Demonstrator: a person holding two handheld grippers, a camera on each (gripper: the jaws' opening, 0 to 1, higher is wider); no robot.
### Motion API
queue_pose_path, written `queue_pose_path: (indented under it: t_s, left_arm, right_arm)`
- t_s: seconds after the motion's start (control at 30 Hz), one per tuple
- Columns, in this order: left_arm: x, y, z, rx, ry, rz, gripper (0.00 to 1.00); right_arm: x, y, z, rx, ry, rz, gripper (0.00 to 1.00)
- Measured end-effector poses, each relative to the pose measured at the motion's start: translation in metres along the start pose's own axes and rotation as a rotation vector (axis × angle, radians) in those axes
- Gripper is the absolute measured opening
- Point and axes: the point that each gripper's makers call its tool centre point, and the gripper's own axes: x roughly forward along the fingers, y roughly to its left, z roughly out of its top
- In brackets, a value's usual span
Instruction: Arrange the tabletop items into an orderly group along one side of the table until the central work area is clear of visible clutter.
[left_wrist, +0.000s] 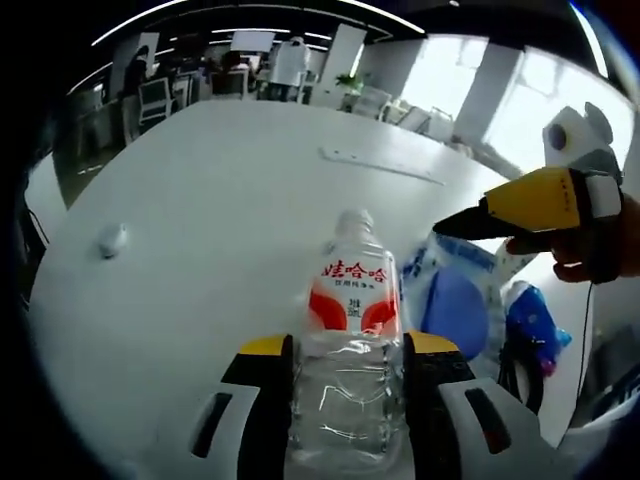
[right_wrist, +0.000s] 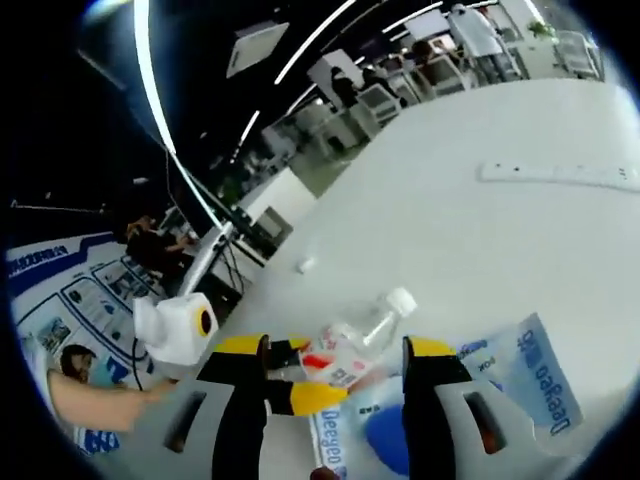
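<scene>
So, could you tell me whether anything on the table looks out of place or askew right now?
Nothing is spilled or broken. A small white object sits alone on the white table, apart from the blue-printed packets. The water bottle is clamped in the left gripper, capped.

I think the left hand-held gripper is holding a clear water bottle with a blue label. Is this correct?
Not quite. The label is red and white, not blue, as the left gripper view shows. The rest holds: the left hand-held gripper is closed on the clear water bottle.
</scene>
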Motion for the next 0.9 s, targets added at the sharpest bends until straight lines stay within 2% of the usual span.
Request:
queue_pose_path:
  t_s: [0.13, 0.23, 0.43, 0.57, 0.77, 0.9]
  left_arm:
    - [0.001, -0.001, -0.001, -0.012, -0.007, -0.003, 0.41]
    - [0.000, 0.000, 0.000, -0.014, -0.013, -0.010, 0.41]
    - [0.001, -0.001, 0.000, -0.012, -0.016, -0.015, 0.41]
    - [0.001, 0.000, 0.001, -0.017, -0.026, -0.020, 0.41]
    - [0.002, 0.000, 0.001, -0.020, -0.041, -0.026, 0.41]
    - [0.003, 0.001, 0.002, -0.020, -0.045, -0.030, 0.41]
  right_arm:
    - [0.009, -0.002, -0.007, 0.007, 0.038, -0.025, 0.51]
    - [0.016, -0.004, -0.012, 0.056, 0.061, -0.027, 0.51]
    - [0.031, -0.017, -0.009, 0.126, 0.067, -0.044, 0.51]
    - [0.039, -0.015, -0.008, 0.172, 0.075, -0.018, 0.51]
    - [0.047, -0.018, -0.007, 0.183, 0.067, -0.037, 0.52]
    - [0.052, -0.020, -0.010, 0.240, 0.050, -0.040, 0.51]
